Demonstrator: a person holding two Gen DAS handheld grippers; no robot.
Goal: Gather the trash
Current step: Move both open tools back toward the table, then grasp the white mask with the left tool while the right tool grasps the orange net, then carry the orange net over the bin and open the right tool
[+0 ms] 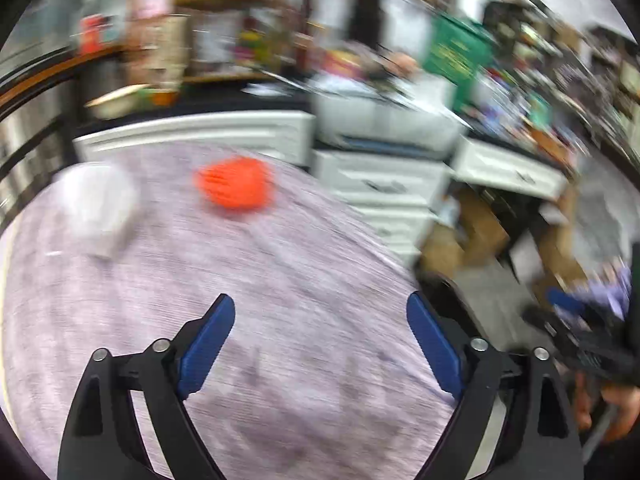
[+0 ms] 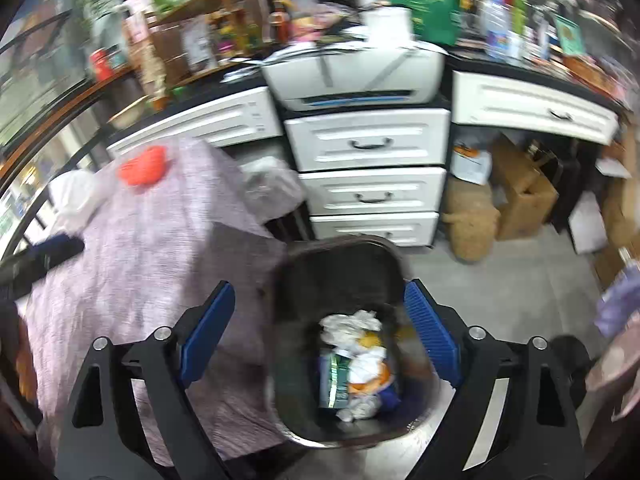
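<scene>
An orange crumpled piece (image 1: 236, 186) and a white crumpled wad (image 1: 98, 208) lie on the far part of the table's purple-grey cloth (image 1: 280, 360). My left gripper (image 1: 320, 300) hangs open above the cloth's near part, with nothing between its blue pads. In the right wrist view, a dark bin (image 2: 288, 264) stands on the floor beside the table and holds paper and wrappers (image 2: 356, 360). My right gripper (image 2: 320, 285) is open over the bin, empty. The orange piece (image 2: 142, 166) and white wad (image 2: 74, 196) show there at the table's far left.
White drawers (image 2: 372, 188) and a printer (image 2: 352, 76) stand behind the table and bin. A clear plastic bag (image 2: 272, 186) hangs by the table's far corner. Cardboard boxes (image 2: 520, 192) sit under the desk. The left view is motion-blurred.
</scene>
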